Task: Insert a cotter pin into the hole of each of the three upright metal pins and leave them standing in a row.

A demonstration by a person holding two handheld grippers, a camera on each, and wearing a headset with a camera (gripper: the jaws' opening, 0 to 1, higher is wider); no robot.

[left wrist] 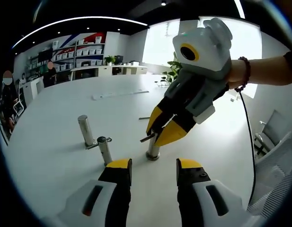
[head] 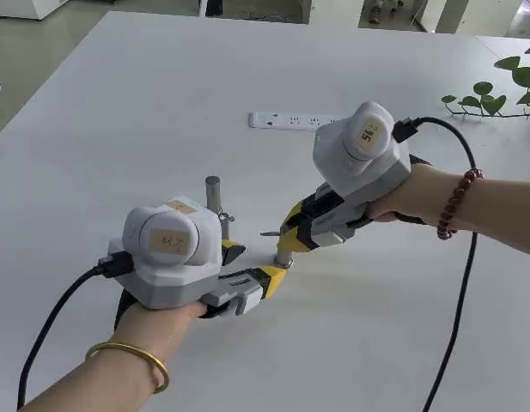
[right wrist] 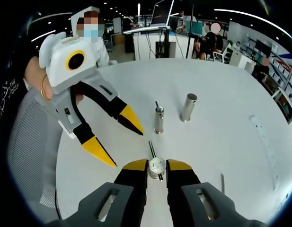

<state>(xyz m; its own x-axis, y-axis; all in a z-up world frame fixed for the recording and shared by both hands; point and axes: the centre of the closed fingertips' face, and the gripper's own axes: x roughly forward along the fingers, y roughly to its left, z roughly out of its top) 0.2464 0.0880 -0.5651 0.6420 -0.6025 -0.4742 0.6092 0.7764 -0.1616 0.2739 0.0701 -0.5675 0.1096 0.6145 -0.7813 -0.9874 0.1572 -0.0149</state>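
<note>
Largely hidden in right gripper (right wrist: 157, 164), cotter pin (right wrist: 151, 147)

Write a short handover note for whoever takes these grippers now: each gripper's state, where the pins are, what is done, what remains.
Left gripper: open, empty, beside the nearest upright grey metal pin.
Right gripper: shut on a thin metal cotter pin at that pin's top; seating not confirmed.
Middle metal pin: already pinned.
Far metal pin: bare, left to do.
What looks like a loose cotter pin lies on the table.
</note>
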